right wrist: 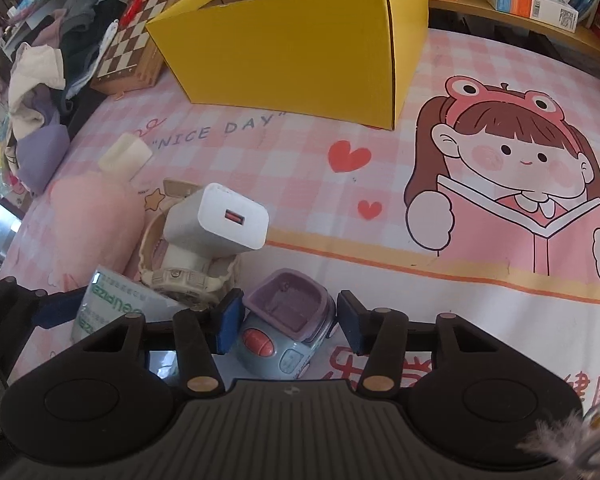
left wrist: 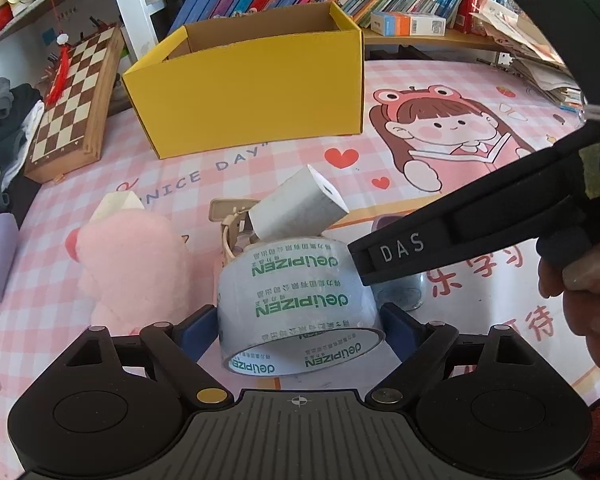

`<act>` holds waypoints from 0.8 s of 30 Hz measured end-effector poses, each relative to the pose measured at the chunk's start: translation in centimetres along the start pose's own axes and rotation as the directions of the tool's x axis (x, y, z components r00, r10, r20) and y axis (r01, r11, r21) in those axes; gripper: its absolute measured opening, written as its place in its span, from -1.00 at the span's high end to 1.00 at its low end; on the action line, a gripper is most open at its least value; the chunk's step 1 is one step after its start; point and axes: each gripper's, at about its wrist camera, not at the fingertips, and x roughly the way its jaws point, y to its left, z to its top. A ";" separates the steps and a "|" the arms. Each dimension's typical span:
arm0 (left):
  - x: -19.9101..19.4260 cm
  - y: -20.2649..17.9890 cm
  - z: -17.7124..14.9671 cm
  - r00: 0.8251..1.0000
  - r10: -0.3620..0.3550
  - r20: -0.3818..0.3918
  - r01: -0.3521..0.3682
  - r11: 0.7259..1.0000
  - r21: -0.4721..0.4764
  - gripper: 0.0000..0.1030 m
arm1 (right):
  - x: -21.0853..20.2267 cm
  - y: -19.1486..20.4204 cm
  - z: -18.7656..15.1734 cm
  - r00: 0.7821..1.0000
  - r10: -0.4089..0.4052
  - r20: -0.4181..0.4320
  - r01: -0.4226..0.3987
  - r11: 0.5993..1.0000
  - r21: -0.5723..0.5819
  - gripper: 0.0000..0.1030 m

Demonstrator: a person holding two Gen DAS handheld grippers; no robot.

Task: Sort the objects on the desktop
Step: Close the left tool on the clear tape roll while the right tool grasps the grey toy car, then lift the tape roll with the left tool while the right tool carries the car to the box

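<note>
The left gripper (left wrist: 299,332) has its jaws set around the tape roll (left wrist: 296,300), pads at both sides, apparently grasping it. The right gripper (right wrist: 289,320) straddles the toy car (right wrist: 286,328) with its jaws released, a gap showing at the right pad.

To do this step well, I judge the right jaws should clench squarely on the car's body, below its purple tray, before lifting. The tape should come up slowly, since the white charger (right wrist: 216,220) leans on the beige watch (right wrist: 184,276) just beside it.

The roll is clear with green lettering and stands tilted on the table (right wrist: 380,272). Behind lie a pink plush (left wrist: 132,268), then the open yellow box (left wrist: 252,92), the likely destination.
</note>
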 end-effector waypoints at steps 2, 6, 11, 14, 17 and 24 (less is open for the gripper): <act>0.4 0.2 -0.2 1.000 -0.004 -0.021 0.004 1.000 -0.018 -0.68 | 0.1 0.0 -0.1 1.000 0.002 -0.005 -0.002 1.000 0.005 0.00; 0.3 0.7 -0.4 1.000 -0.019 -0.015 0.019 0.998 -0.052 -0.67 | -0.1 0.1 -0.3 1.000 0.005 -0.001 -0.005 1.000 0.010 0.04; -0.6 1.2 -0.6 1.000 -0.025 0.020 0.026 0.998 -0.061 -0.66 | -1.5 0.4 -0.8 0.999 -0.017 0.037 0.016 1.000 0.009 0.12; -1.3 1.5 -0.8 0.999 -0.027 0.044 0.030 0.997 -0.066 -0.66 | -2.3 0.5 -1.1 0.998 -0.029 0.059 0.029 1.000 0.010 0.14; -2.3 1.9 -1.0 0.997 -0.032 0.070 0.037 0.997 -0.074 -0.66 | -3.1 0.7 -1.3 0.996 -0.042 0.082 0.041 0.999 0.010 0.14; -4.7 2.8 -1.1 0.989 -0.045 0.143 0.057 0.995 -0.079 -0.66 | -4.8 1.2 -2.3 0.990 -0.074 0.121 0.071 0.997 0.021 0.14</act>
